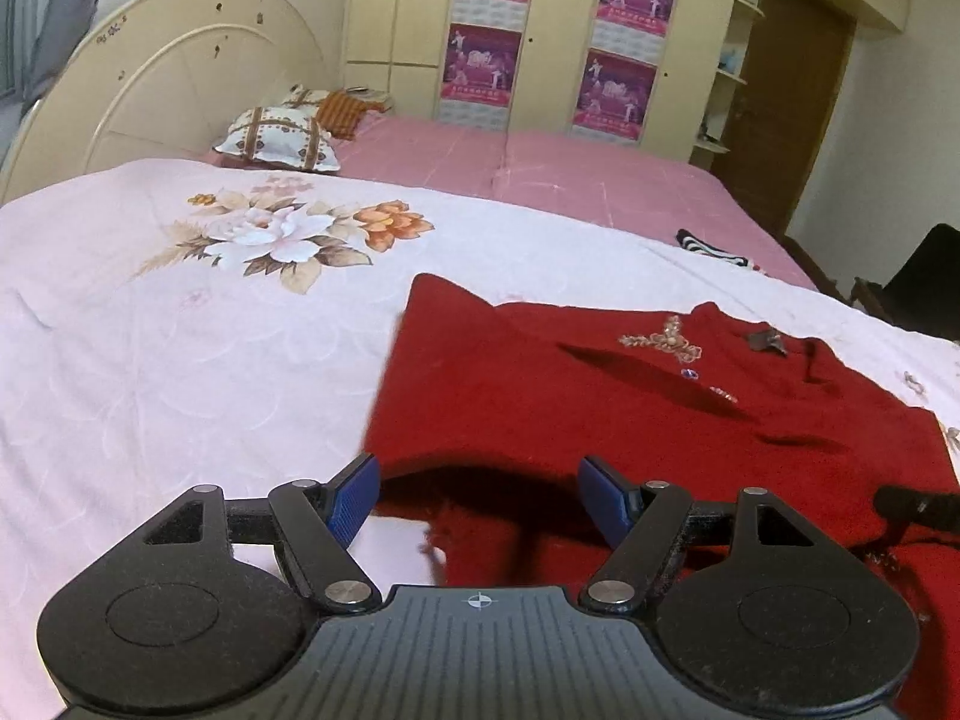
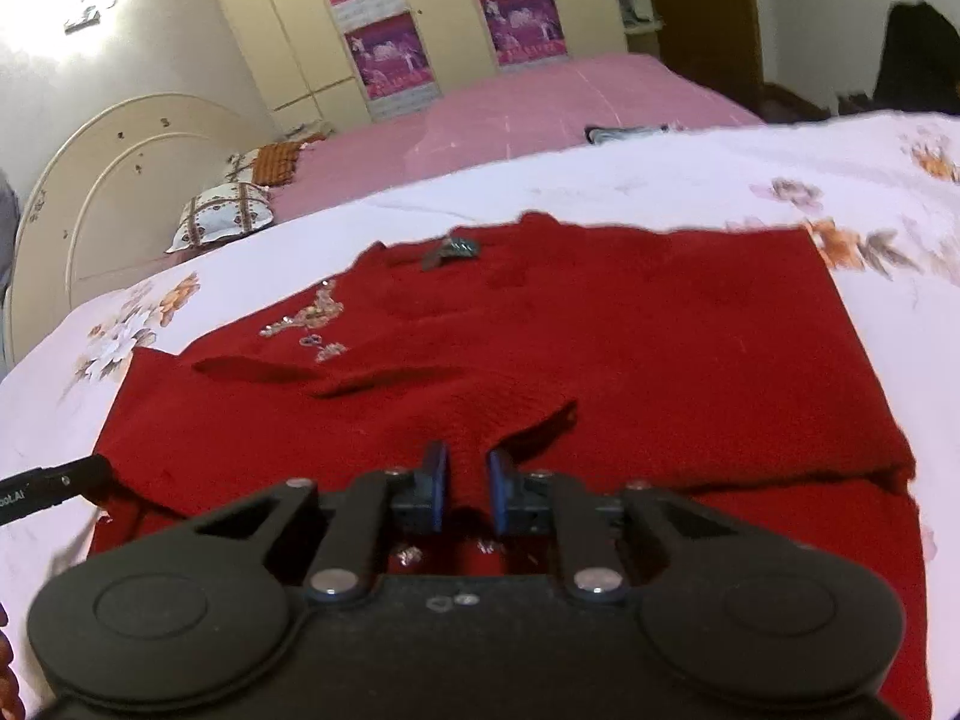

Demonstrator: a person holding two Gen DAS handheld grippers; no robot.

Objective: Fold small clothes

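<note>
A red knitted sweater (image 1: 600, 408) with a beaded trim near the neck lies partly folded on a white floral quilt (image 1: 180, 312). It also shows in the right wrist view (image 2: 600, 348). My left gripper (image 1: 480, 495) is open, its blue pads hovering over the sweater's near left edge, holding nothing. My right gripper (image 2: 468, 486) is shut on a fold of the sweater at its near edge, and the pinched cloth rises into a ridge between the pads. The tip of the other gripper shows at the left edge of the right wrist view (image 2: 54, 483).
The quilt covers a bed with a pink sheet (image 1: 540, 162) behind, a patterned pillow (image 1: 276, 138) and a cream headboard (image 1: 168, 72). A striped dark garment (image 1: 714, 249) lies at the far right. Wardrobes with posters (image 1: 486, 30) stand beyond the bed.
</note>
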